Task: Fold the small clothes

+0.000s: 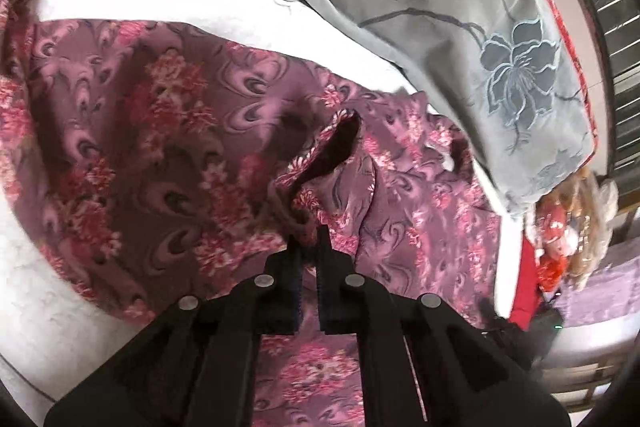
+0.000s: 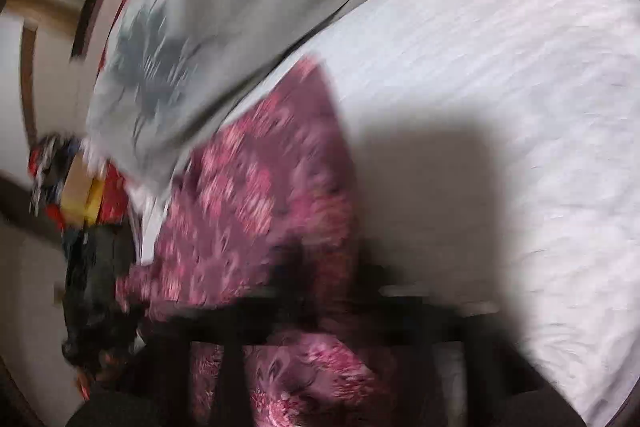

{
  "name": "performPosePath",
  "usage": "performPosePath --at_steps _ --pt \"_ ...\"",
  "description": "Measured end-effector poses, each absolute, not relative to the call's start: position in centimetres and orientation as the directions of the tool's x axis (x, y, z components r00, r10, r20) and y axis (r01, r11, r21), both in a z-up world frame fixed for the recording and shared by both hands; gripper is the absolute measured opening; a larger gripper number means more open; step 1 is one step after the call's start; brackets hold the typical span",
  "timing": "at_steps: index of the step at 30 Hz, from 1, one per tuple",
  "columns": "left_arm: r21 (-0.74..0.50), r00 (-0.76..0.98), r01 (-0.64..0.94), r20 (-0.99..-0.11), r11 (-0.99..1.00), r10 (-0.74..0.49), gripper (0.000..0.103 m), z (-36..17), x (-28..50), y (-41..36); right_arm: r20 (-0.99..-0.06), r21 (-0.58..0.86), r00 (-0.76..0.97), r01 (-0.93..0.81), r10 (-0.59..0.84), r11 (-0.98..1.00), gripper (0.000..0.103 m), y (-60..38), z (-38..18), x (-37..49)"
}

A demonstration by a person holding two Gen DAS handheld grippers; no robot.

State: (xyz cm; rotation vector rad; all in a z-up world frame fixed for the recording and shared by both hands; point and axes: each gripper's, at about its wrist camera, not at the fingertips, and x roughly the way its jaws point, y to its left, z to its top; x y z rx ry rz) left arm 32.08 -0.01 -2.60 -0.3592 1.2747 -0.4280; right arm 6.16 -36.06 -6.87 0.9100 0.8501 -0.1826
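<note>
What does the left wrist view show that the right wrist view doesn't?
Left wrist only: sharp detail. The left tool is shut on a raised fold of the purple floral garment, beside a dark opening in the cloth, and the grey pillow's embroidered flower is crisp.

Right wrist only: a motion-blurred frame with a large dark shadow across the white bedsheet; the right tool is a dark smear over the garment's edge, so any grip is unclear.

Both: garment, pillow and bedsheet.

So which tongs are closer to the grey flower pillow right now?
Hard to say. The left tongs pinch the purple floral garment just below the pillow; the right tongs are blurred, over the same garment.
</note>
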Motion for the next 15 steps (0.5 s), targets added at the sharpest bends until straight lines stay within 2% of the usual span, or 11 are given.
performPosePath --at_steps 2,5,7,8,9,10,11,15 --pt "-0.466 0.270 0.119 -0.835 0.877 -0.481 0.004 -2.0 31.8 -0.1 -0.654 0.619 0.738 0.396 0.166 0.678 0.010 -35.0 -4.7 5.7" --pt "-0.336 0.323 0.143 -0.873 0.931 -0.365 0.004 -2.2 31.1 -0.4 -0.609 0.586 0.782 0.330 0.133 0.740 0.011 -34.2 -2.5 5.1" --pt "-0.226 0.275 0.153 -0.925 0.962 -0.261 0.004 -4.1 31.1 -1.1 -0.697 0.512 0.708 0.385 0.110 0.768 0.014 -34.4 -4.0 6.0" --pt "-0.216 0.257 0.159 -0.933 0.963 -0.252 0.004 -4.6 30.9 -1.1 -0.751 0.464 0.654 0.429 0.088 0.775 0.019 -34.6 -5.0 6.2" --pt "-0.229 0.259 0.166 -0.928 0.959 -0.266 0.004 -4.6 30.5 -0.9 -0.794 0.436 0.601 0.465 0.087 0.771 0.020 -34.9 -6.1 6.4" --pt "-0.245 0.273 0.167 -0.919 0.955 -0.284 0.004 -4.1 30.1 -0.3 -0.790 0.461 0.605 0.472 0.104 0.751 0.021 -35.2 -6.5 6.0" --pt "-0.270 0.287 0.164 -0.907 0.949 -0.308 0.004 -3.4 29.8 0.3 -0.770 0.478 0.631 0.475 0.092 0.739 0.025 -35.3 -5.8 5.3" --pt "-0.382 0.365 0.155 -0.835 0.911 -0.412 0.005 0.1 29.6 2.0 -0.688 0.483 0.724 0.422 0.035 0.767 0.025 -34.5 -1.9 4.8"
